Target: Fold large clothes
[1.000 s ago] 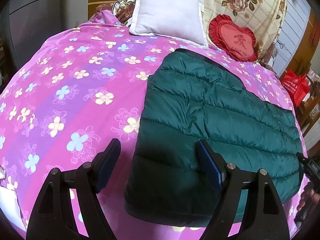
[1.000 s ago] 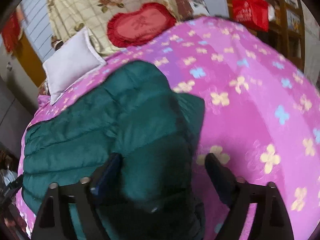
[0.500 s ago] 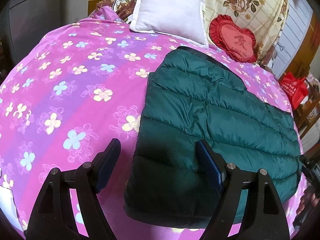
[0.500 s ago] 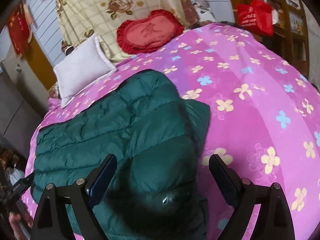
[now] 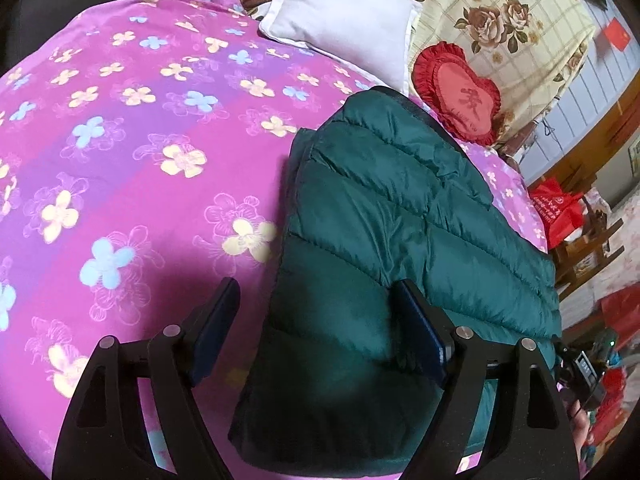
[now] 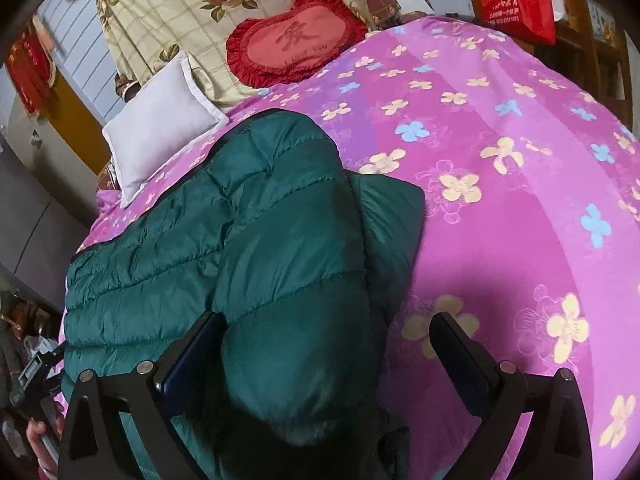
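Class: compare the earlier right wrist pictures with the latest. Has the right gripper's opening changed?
Yes. The right gripper has just been opening: its right finger now stands clear over the pink sheet, farther from the jacket fold between the jaws.

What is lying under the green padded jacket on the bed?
The green jacket lies on the pink flowered bedcover, which shows around it. Whatever is beneath the jacket itself is covered, so I cannot tell more.
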A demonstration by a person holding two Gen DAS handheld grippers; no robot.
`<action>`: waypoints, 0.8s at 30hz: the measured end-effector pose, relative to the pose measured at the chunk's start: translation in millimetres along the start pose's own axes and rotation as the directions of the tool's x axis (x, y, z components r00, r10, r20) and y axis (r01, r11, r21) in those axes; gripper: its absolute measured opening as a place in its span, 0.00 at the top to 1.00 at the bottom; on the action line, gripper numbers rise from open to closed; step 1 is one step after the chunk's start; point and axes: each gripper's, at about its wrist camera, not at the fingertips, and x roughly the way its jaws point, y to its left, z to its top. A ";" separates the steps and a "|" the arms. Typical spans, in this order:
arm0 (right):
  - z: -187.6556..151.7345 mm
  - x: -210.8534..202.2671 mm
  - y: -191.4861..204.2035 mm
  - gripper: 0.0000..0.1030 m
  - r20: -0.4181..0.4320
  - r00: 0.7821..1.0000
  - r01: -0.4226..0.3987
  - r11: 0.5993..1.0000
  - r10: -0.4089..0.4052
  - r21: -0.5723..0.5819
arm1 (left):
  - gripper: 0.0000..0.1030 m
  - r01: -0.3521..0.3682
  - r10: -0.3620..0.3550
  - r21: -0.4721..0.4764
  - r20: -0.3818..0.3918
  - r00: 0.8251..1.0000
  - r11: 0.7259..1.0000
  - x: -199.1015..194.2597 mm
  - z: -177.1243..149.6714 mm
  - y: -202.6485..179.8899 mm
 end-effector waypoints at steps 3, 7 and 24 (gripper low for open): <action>2.3 5.1 -0.1 0.00 -0.004 1.000 -0.007 1.000 0.007 -0.008 | 0.12 -0.002 0.002 0.000 0.002 1.000 1.000 3.8 0.3 2.3; 7.0 12.2 -0.1 0.00 -0.019 1.000 -0.021 1.000 0.021 -0.018 | 0.10 0.035 -0.035 -0.024 -0.021 0.999 0.999 11.1 2.1 8.1; 14.0 35.1 -5.5 0.00 -0.083 0.990 -0.116 0.993 0.115 -0.014 | 0.01 0.112 -0.114 -0.038 -0.051 0.992 0.993 27.3 8.8 14.4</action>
